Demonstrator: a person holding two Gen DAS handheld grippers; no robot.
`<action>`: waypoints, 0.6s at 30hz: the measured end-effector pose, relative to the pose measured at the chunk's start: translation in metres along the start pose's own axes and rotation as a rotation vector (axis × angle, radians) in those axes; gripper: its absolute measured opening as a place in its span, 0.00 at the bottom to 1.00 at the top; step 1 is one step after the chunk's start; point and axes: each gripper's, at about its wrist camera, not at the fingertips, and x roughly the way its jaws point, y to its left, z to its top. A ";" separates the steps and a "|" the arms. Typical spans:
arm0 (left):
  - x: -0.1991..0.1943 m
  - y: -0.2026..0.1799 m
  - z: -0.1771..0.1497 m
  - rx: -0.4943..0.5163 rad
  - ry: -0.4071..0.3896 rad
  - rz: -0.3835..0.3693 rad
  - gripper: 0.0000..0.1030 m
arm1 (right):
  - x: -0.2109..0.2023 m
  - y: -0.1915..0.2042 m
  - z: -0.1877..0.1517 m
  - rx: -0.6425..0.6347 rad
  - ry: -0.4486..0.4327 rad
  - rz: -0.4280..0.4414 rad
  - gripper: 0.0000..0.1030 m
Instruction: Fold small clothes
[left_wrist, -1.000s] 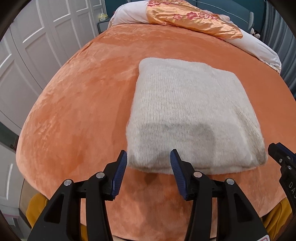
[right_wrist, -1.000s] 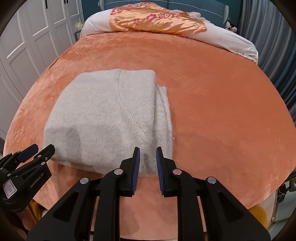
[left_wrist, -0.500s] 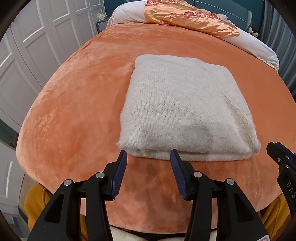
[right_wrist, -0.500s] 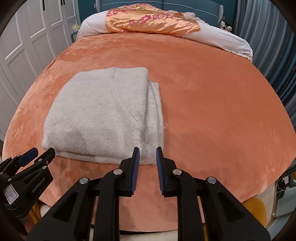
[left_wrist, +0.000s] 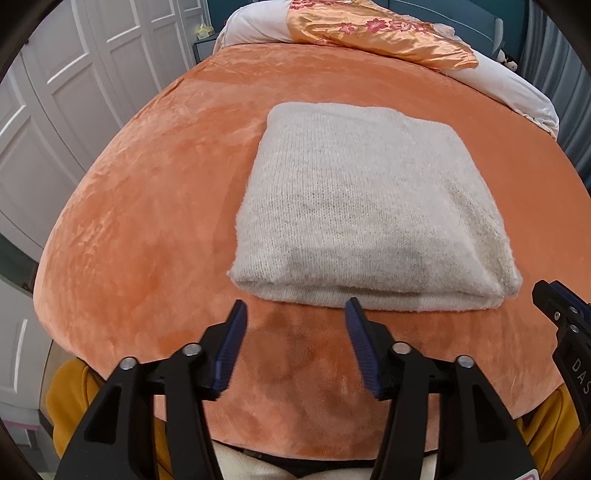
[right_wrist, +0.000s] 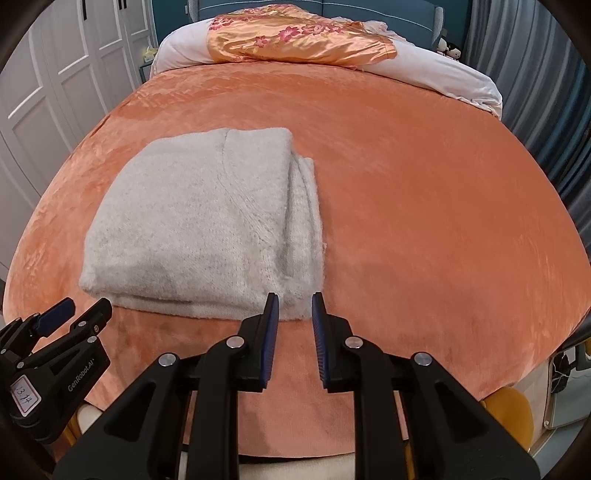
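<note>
A cream knitted sweater (left_wrist: 365, 206) lies folded into a thick rectangle on the orange bed cover (left_wrist: 155, 206). It also shows in the right wrist view (right_wrist: 199, 229), left of centre. My left gripper (left_wrist: 295, 314) is open and empty, just short of the fold's near edge. My right gripper (right_wrist: 294, 306) is open by a narrow gap and empty, at the sweater's near right corner without touching it. The right gripper's tip shows at the right edge of the left wrist view (left_wrist: 557, 306). The left gripper shows at the lower left of the right wrist view (right_wrist: 70, 317).
An orange floral satin quilt (right_wrist: 299, 40) and a white duvet (right_wrist: 443, 77) lie at the head of the bed. White wardrobe doors (left_wrist: 74, 92) stand on the left, grey curtains (right_wrist: 535, 74) on the right. The bed's near edge is just below the grippers.
Both grippers have drawn back toward the near edge of the bed, away from the sweater. The sweater lies still.
</note>
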 end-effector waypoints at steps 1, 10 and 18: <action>0.000 0.000 -0.001 -0.001 -0.002 -0.001 0.56 | 0.000 0.000 -0.001 0.000 0.001 -0.002 0.21; 0.006 -0.002 -0.010 0.006 0.007 0.004 0.62 | 0.004 0.003 -0.012 0.013 0.004 -0.016 0.27; 0.015 -0.006 -0.020 0.005 0.020 0.011 0.67 | 0.014 0.002 -0.026 0.017 0.012 -0.037 0.36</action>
